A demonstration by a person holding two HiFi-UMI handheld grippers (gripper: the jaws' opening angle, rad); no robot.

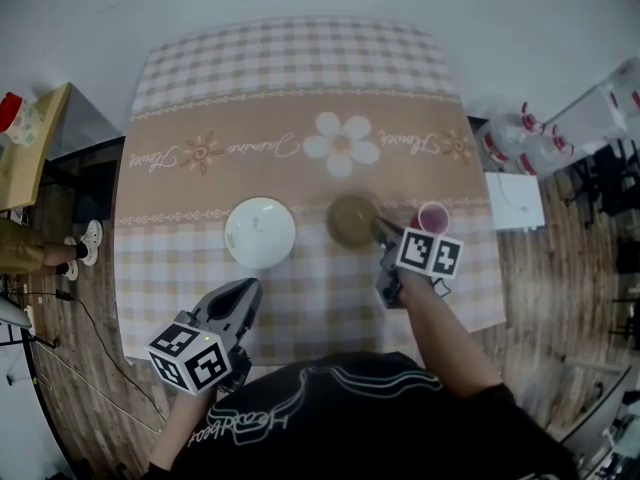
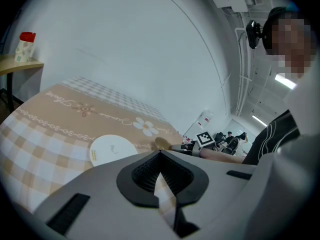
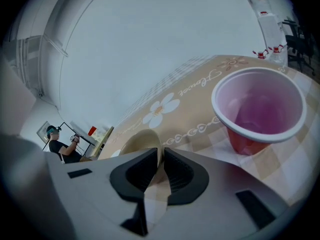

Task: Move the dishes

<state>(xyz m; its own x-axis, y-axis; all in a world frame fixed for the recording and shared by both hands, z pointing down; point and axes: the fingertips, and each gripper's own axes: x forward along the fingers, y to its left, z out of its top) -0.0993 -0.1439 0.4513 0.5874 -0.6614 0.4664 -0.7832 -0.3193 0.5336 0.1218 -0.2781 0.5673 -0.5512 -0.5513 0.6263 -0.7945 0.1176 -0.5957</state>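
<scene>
Though unclear in head view, right tongs (image 3: 161,156) pinch the bowl (image 3: 140,140) rim.

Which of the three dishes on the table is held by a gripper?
The tan bowl in the middle: the right gripper pinches its rim. The white plate and pink cup stand untouched.

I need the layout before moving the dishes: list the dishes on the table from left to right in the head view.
white plate → tan bowl → pink cup
</scene>
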